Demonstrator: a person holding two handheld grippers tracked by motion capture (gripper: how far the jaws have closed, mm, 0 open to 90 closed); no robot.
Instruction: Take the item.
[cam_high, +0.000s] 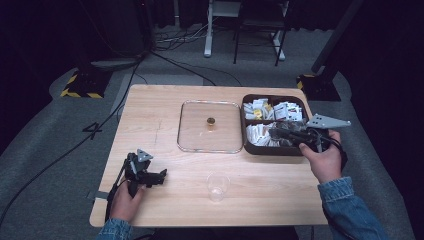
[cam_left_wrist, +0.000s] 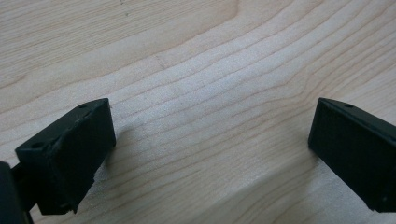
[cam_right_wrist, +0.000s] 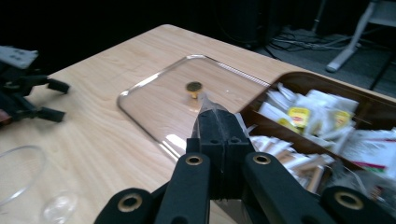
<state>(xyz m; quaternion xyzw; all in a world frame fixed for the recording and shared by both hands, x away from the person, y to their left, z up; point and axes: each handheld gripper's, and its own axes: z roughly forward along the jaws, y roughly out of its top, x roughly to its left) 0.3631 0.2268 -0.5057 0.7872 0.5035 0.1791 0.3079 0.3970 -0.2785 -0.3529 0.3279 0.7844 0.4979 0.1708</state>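
My right gripper (cam_high: 275, 133) hovers over the front left compartment of a brown box (cam_high: 272, 150) of sachets at the table's right side. In the right gripper view its jaws (cam_right_wrist: 215, 116) are pressed together, and the pale corner of a thin sachet (cam_right_wrist: 207, 101) sticks out from between their tips. My left gripper (cam_high: 161, 176) rests low at the table's front left. Its jaws (cam_left_wrist: 210, 140) stand wide apart over bare wood with nothing between them.
A clear glass lid (cam_high: 186, 131) with a gold knob (cam_high: 211, 121) lies flat mid-table, against the box's left side. A clear plastic cup (cam_high: 218, 186) stands near the front edge. Beyond the table are dark floor, cables and stands.
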